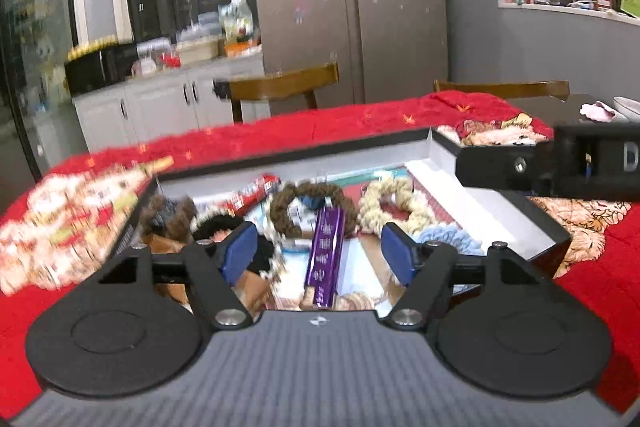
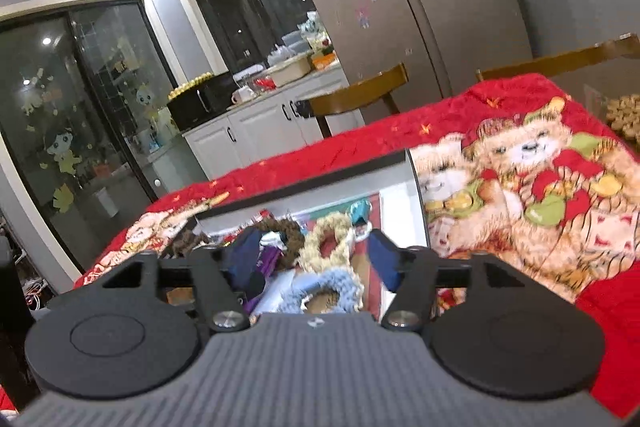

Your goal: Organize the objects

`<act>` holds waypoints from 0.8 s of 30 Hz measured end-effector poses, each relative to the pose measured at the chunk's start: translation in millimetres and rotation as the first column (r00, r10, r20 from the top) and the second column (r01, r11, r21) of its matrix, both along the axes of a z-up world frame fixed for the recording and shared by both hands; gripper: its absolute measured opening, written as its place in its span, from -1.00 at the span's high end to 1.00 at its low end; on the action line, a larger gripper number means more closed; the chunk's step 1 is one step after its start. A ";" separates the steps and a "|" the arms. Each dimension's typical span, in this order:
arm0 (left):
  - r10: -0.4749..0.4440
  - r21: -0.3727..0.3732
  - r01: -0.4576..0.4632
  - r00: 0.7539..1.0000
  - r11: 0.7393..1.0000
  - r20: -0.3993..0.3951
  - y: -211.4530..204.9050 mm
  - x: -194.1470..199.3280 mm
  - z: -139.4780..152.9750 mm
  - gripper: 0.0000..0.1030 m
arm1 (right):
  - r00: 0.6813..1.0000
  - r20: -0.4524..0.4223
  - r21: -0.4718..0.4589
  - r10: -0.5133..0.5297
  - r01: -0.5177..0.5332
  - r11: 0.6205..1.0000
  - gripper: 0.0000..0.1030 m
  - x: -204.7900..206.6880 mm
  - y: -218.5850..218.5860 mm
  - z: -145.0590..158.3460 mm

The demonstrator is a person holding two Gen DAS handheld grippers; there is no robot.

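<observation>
Both tools, left tool (image 1: 320,253) and right tool (image 2: 306,255), stand wide, holding nothing, above the box (image 1: 496,223) of scrunchies (image 1: 394,205). Blur obscures contents; a descending finger could snag loops, probably dragging items out.

One box (image 1: 492,187), four scrunchies (image 1: 394,205), two chairs (image 1: 280,83)

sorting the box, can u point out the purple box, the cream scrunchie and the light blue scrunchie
purple box (image 1: 326,259): left wrist view, middle of its top face
cream scrunchie (image 1: 370,209): left wrist view, left side of the ring
light blue scrunchie (image 2: 340,281): right wrist view, upper right of the ring
</observation>
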State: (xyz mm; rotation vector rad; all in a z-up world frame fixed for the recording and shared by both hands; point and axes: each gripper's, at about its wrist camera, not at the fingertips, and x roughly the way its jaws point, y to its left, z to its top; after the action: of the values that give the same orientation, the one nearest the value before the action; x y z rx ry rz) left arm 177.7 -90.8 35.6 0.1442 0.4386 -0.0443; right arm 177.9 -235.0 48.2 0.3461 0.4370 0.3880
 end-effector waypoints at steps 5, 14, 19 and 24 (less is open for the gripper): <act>-0.019 0.037 0.017 0.998 0.999 0.064 -2.3 -20.7 20.5 -0.63 | 0.996 0.081 0.004 0.023 -0.024 1.000 -0.76 -18.9 -3.7 24.2; 0.048 -0.026 -0.045 0.992 0.999 0.116 53.8 -112.2 52.2 -0.87 | 0.981 0.188 -0.064 -0.051 0.064 0.996 -1.00 -84.2 8.4 58.4; 0.132 -0.108 -0.117 0.980 0.987 0.146 98.5 -165.3 42.5 -0.87 | 0.970 0.215 -0.107 -0.113 0.139 0.985 -1.00 -130.4 33.0 46.4; 0.174 -0.150 -0.148 0.970 0.977 0.171 123.6 -185.7 30.2 -0.87 | 0.955 0.178 -0.134 -0.236 0.261 0.956 -1.00 -149.4 52.1 15.9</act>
State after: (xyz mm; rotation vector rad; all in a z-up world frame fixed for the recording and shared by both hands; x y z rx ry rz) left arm -7.9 32.8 65.8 -0.0231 0.2605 0.0986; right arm 28.6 -183.0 64.1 0.2120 0.2596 0.1322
